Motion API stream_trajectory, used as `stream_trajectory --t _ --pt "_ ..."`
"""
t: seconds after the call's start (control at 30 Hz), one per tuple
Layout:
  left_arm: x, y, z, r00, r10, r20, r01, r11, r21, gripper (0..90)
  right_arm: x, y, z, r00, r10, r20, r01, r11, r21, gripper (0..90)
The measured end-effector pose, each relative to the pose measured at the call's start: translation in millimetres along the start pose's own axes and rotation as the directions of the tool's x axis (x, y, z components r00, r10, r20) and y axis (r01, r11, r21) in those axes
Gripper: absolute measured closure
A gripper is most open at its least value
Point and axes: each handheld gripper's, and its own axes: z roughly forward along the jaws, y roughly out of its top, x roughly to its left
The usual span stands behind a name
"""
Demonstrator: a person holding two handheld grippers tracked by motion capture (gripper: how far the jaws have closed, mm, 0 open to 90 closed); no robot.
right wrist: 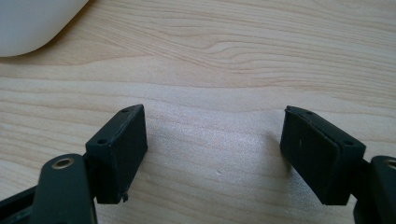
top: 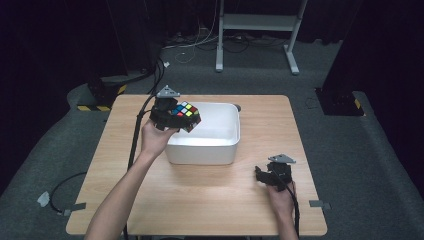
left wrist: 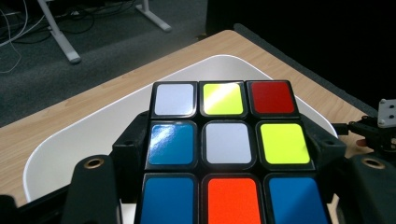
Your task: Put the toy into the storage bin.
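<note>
Jaws of the left gripper (top: 181, 118) are clamped on the cube (top: 185, 113), held over the tub (top: 220, 147) for dropping; right gripper (right wrist: 212, 154) jaws are spread wide, idle.

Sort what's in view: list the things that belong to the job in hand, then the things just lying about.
In the job:
- puzzle cube, clamped in the left gripper
- white tub beneath it

Lying about:
- right gripper, jaws open, idle on the table
- grey stand on the floor behind

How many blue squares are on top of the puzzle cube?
3 on the puzzle cube face seen from the left gripper: two at the bottom corners, one at middle left. Other faces are hidden.
</note>
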Motion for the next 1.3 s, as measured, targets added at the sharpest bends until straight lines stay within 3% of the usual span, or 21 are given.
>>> stream_trajectory --t 0.93,1.3 --pt "-4.4 12.2 34.5 0.9994 0.018 -0.029 -0.017 0.9988 0.045 33.7 0.2 0.0 0.0 1.0000 0.000 0.000 0.000 1.000 0.000 22.6" --pt "-0.8 10.5 49.1 0.9994 0.005 -0.035 -0.003 0.9979 0.065 33.7 0.3 0.0 0.1 1.0000 0.000 0.000 0.000 1.000 -0.001 22.6"
